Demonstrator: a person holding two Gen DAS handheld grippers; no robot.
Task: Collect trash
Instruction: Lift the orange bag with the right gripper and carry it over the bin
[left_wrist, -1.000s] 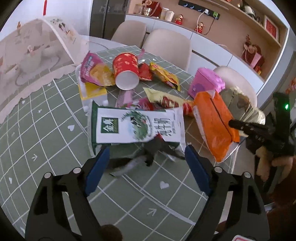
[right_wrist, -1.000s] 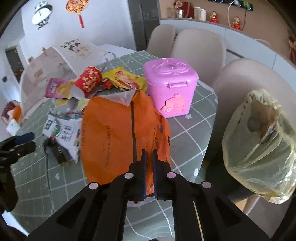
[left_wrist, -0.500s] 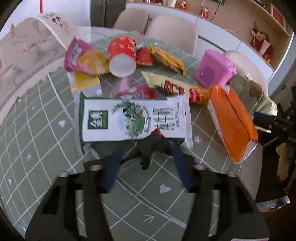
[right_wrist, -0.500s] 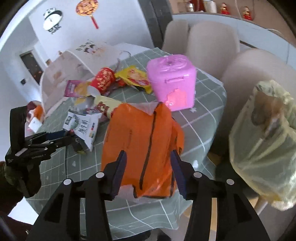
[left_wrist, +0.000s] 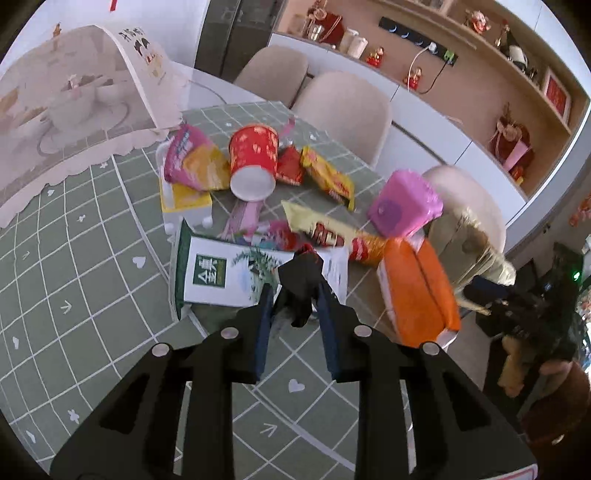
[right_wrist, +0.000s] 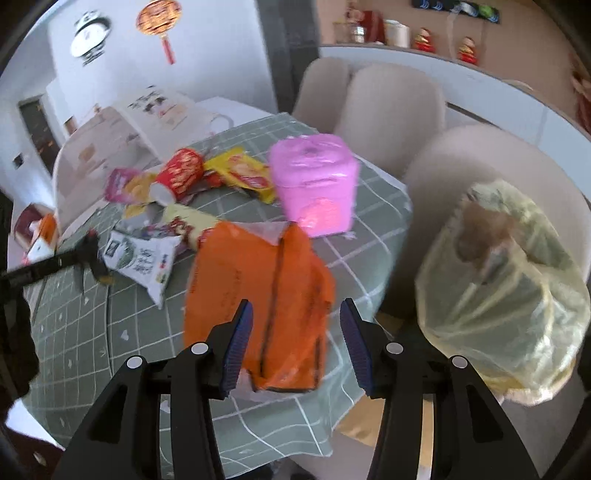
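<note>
Left claw (left_wrist: 295, 295) just closed on black wrapper (left_wrist: 301, 284).

Left gripper (left_wrist: 295, 295) just closing, right gripper (right_wrist: 295, 332) spread

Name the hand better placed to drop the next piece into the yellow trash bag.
Left: left gripper already pinches a black wrapper. Right gripper is open and empty, though nearer the bag.
</note>
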